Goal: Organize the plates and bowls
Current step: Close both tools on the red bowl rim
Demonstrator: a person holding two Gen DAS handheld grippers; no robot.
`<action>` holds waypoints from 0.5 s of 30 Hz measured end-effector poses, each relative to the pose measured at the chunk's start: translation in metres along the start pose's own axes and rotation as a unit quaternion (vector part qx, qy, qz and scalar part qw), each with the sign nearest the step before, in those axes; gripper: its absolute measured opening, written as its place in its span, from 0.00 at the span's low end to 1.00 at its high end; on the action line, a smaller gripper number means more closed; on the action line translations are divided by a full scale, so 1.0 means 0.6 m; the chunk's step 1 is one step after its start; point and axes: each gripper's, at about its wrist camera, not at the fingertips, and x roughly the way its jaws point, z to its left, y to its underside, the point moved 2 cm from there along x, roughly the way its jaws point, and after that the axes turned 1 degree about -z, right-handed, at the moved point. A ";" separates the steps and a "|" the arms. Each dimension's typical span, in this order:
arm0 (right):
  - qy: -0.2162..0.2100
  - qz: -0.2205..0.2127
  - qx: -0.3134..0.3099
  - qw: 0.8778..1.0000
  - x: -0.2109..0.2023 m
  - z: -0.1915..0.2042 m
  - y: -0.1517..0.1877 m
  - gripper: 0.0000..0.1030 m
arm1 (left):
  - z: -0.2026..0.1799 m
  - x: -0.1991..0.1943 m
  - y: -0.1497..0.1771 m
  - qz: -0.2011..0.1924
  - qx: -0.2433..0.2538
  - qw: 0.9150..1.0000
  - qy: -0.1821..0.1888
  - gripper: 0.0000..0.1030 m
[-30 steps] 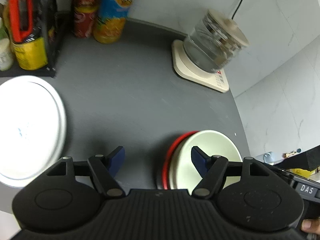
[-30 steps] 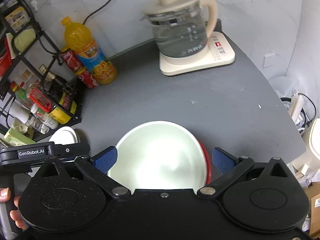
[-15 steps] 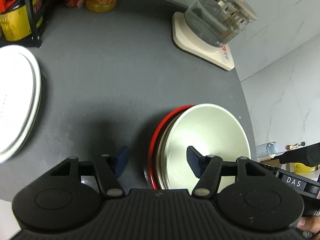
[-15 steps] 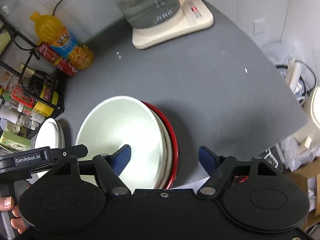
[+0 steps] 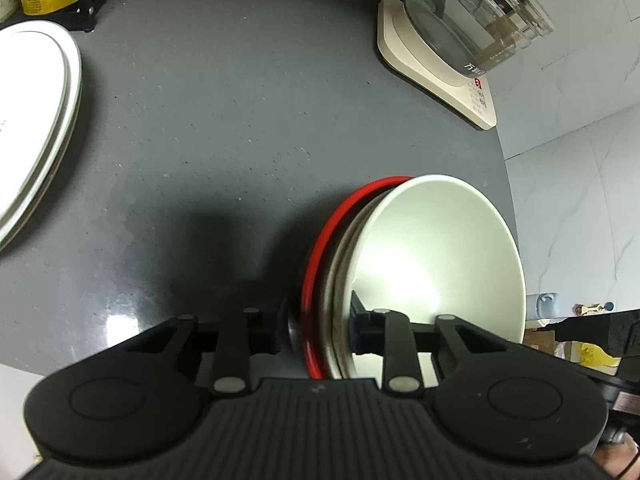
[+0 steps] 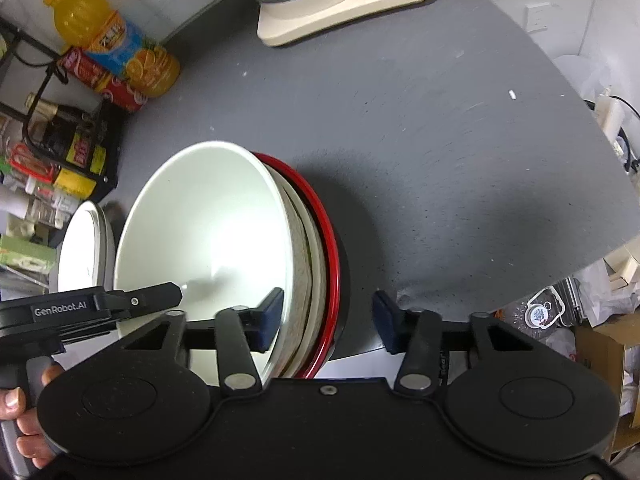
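Note:
A stack of bowls [image 5: 436,248] sits at the near edge of the grey counter [image 5: 224,128]: a pale bowl on top, a beige one under it, a red bowl [image 5: 340,208] at the bottom. My left gripper [image 5: 316,332] has its jaws drawn in on the stack's left rim, one finger inside the top bowl and one outside the red bowl. In the right wrist view the stack of bowls [image 6: 208,224] has my right gripper [image 6: 326,318] open astride its right rim, the outer finger standing off the red bowl [image 6: 326,216].
A stack of white plates [image 5: 28,120] lies at the left, also visible as the white plates [image 6: 80,248]. A glass kettle [image 5: 476,20] on a cream base [image 6: 348,12] stands at the back. An orange bottle [image 6: 116,44], a red can and a wire rack [image 6: 64,140] crowd the back left.
Both grippers have dropped and moved in over the bowl stack. The left jaws have narrowed onto the left rim; the right jaws have narrowed some around the right rim.

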 end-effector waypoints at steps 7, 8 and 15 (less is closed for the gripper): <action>-0.011 0.019 -0.041 0.999 0.016 0.004 -0.017 0.29 | 0.001 0.005 0.001 -0.006 -0.021 1.000 -0.005 0.26; -0.011 0.020 -0.047 0.999 0.017 0.004 -0.021 0.28 | 0.001 0.004 0.001 -0.008 -0.023 1.000 -0.006 0.26; -0.020 0.019 -0.096 0.995 0.014 0.035 -0.051 0.28 | 0.004 -0.013 -0.010 -0.038 -0.051 0.998 -0.018 0.25</action>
